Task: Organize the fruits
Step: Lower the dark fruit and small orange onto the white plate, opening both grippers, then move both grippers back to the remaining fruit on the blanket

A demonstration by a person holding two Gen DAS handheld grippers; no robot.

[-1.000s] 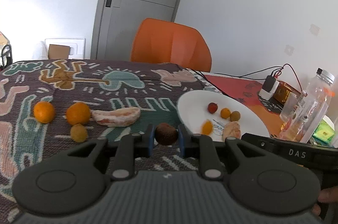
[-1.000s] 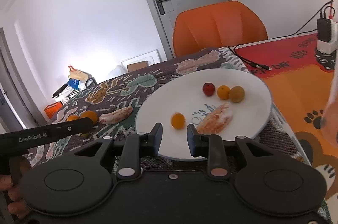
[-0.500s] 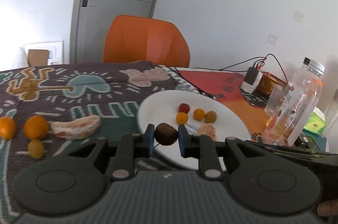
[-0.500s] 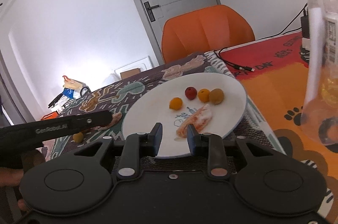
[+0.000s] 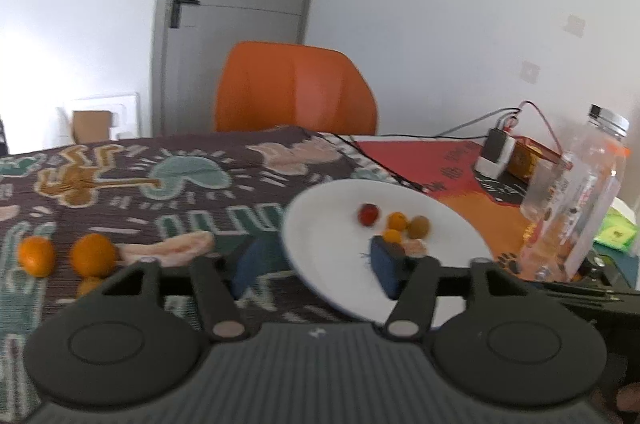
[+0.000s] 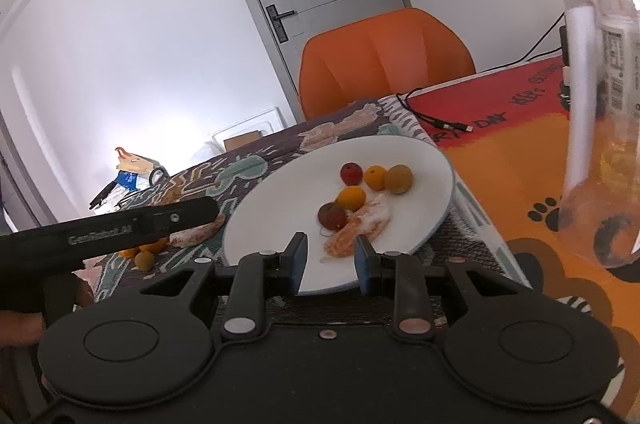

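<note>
Right wrist view: left tongs (image 5: 316, 266) opening, nothing between; brown fruit (image 6: 332, 216) lying on plate (image 6: 280, 208), right tongs (image 6: 330, 260) opening slightly, empty, at 6 o'clock.

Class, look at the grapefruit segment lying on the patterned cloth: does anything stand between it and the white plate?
Nothing visible does. The grapefruit segment lies on the patterned cloth, and only bare cloth separates it from the white plate.

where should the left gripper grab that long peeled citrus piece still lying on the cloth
Take the peeled citrus piece across its narrow middle, from above, fingers either side of its width. It lies flat and long on the patterned cloth, left of the plate, with an orange near one end.
</note>
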